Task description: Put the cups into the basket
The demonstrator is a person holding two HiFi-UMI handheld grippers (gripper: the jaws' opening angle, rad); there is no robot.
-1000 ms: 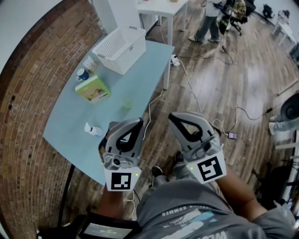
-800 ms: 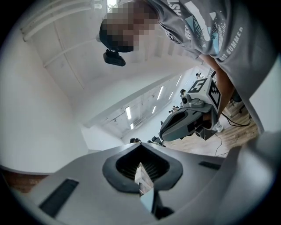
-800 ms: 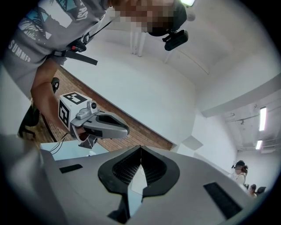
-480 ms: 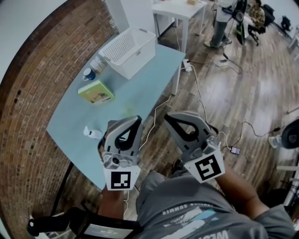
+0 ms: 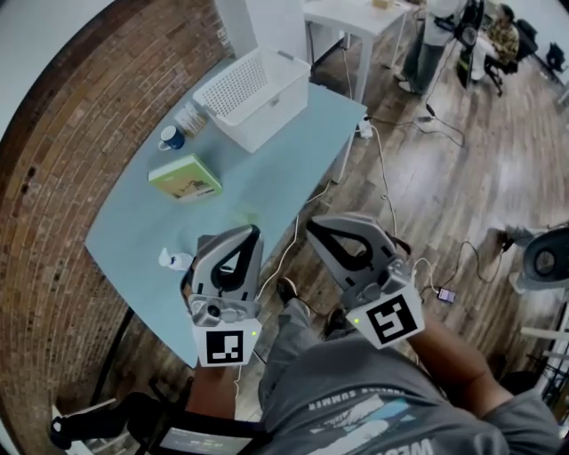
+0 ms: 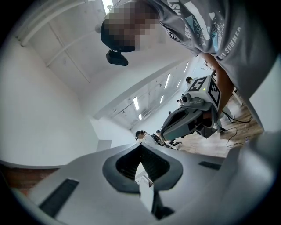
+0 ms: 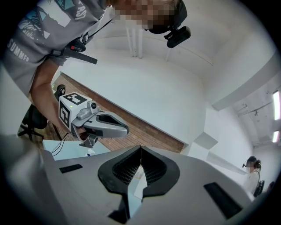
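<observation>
In the head view a white perforated basket (image 5: 253,89) stands at the far end of a pale blue table (image 5: 276,173). A blue mug (image 5: 171,138) sits left of the basket, next to a clear jar (image 5: 189,118). A faint translucent cup (image 5: 248,217) stands just beyond my left gripper (image 5: 252,231), near the table's right edge. My left gripper is shut and holds nothing. My right gripper (image 5: 314,227) hangs over the floor, also shut and without a load. Each gripper view points upward: left gripper (image 6: 140,146), right gripper (image 7: 140,148), jaws meeting at the tips.
A green book (image 5: 185,177) lies mid-table. A small white and blue object (image 5: 173,259) rests by the near left edge. A brick wall (image 5: 53,178) runs along the table's left. Cables (image 5: 382,169) trail over the wooden floor, and people stand by a white table (image 5: 364,18) at the back.
The head view has swung, so table and basket now sit further right and higher. Both grippers stay shut and have dropped slightly in the picture.
</observation>
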